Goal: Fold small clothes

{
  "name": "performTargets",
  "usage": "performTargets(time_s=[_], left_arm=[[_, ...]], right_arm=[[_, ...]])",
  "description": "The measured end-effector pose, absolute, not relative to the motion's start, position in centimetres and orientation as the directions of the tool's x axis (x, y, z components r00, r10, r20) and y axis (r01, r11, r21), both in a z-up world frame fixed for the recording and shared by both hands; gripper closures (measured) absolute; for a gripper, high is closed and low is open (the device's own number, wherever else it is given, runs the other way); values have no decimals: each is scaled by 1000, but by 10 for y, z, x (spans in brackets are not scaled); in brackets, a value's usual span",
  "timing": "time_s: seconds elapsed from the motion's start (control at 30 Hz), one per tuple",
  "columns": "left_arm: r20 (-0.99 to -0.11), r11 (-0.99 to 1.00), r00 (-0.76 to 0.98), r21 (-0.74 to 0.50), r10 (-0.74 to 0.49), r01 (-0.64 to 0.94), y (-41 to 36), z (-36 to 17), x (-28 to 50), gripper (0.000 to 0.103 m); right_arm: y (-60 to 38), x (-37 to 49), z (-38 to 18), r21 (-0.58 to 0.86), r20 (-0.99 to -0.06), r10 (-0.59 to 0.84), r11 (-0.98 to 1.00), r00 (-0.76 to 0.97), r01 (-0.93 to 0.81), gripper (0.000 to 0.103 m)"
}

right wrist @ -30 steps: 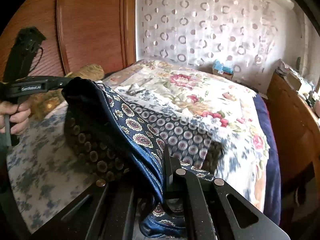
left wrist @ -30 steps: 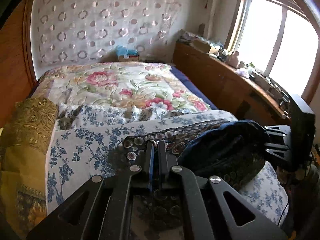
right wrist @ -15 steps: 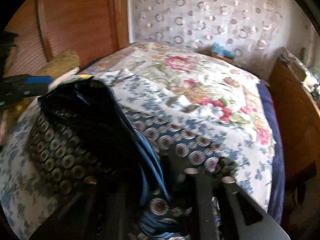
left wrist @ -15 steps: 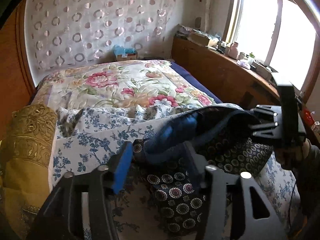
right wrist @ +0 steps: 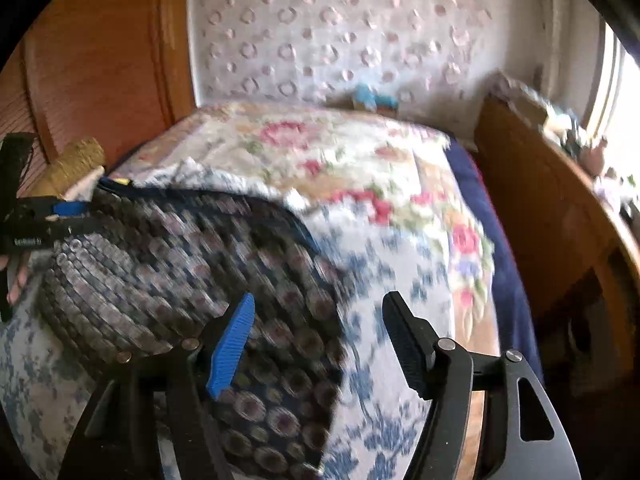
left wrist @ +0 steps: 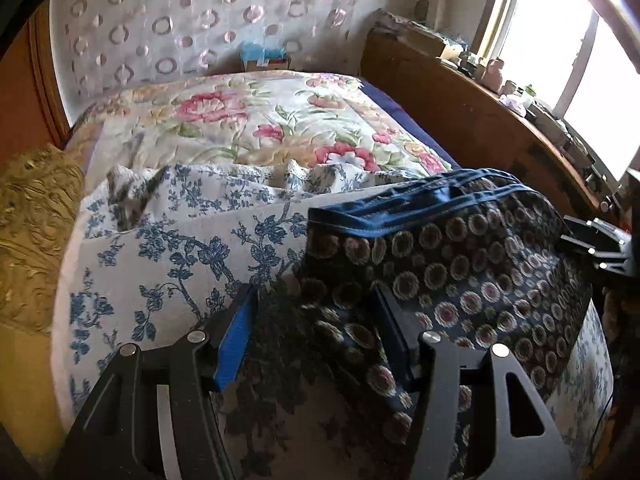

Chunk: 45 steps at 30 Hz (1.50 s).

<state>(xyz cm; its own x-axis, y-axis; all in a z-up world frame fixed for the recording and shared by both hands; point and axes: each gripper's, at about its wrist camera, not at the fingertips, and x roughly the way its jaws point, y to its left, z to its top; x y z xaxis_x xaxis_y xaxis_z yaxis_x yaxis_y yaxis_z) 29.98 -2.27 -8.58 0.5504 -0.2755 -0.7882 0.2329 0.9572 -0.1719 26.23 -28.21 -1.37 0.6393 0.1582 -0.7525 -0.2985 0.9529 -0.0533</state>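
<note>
Left wrist view: my left gripper (left wrist: 316,334) and right gripper (right wrist: 318,340) gape, empty. Patterned shorts (left wrist: 460,272) lie folded on the blue-floral sheet (left wrist: 168,256); soft, limp, so I'd pinch the blue waistband (left wrist: 400,212).

Ahead of my right gripper (right wrist: 318,336) the dark patterned garment (right wrist: 180,280) smears with motion blur. My left gripper's (left wrist: 314,328) view crops my right gripper at its right edge.

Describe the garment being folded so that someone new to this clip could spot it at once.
On the bed, the near end is covered by a white sheet with blue flower sprigs. On that sheet, ahead of the open left gripper, lies the dark navy garment, alone in its rows of round medallions and blue stitched band.
</note>
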Motion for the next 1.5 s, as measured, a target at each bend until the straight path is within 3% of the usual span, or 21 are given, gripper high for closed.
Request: performTargets(time_s=[0.3,0.4,0.47,0.53,0.57,0.63,0.73,0.87,0.97,1.23,1.5], left_arm=[[-775,948,554,-186,-302,257,-28,-88,307,43],[-771,941,550,-189,-320,281,-31,-89,308,52],[-769,934,543,-202,-337,295,-34,-89,309,65],[-767,928,534,-221,-356,302,-34,-89,311,76],[-767,925,528,-231,-364,303,-34,-89,311,88],[-763,911,507,-275,-400,306,-33,-89,310,95],[-739,908,535,-270,-409,321,-34,-75,297,97],[-669,903,610,-269,-425,334,-26,-41,267,97],[-631,929,683,-213,-367,303,-18,-17,244,98],[-482,957,830,-201,-282,209,46,40,183,98],[-419,981,902,-190,-104,25,124,44,132,98]], right_arm=[[-299,291,-25,144,-773,300,941,559,-307,35],[-300,299,-26,145,-765,324,928,557,-342,35],[-305,303,-29,157,-759,345,920,552,-359,36],[-307,305,-32,152,-757,354,913,550,-379,50],[-305,307,-35,159,-756,371,904,540,-398,56],[-305,309,-38,190,-751,412,884,516,-427,82],[-303,304,-36,167,-751,412,875,517,-455,89],[-301,288,-20,127,-712,417,868,565,-481,91],[-300,276,2,112,-660,437,862,612,-495,91],[-264,257,58,38,-549,511,806,661,-591,92],[-183,278,96,-49,-522,617,667,588,-744,92]])
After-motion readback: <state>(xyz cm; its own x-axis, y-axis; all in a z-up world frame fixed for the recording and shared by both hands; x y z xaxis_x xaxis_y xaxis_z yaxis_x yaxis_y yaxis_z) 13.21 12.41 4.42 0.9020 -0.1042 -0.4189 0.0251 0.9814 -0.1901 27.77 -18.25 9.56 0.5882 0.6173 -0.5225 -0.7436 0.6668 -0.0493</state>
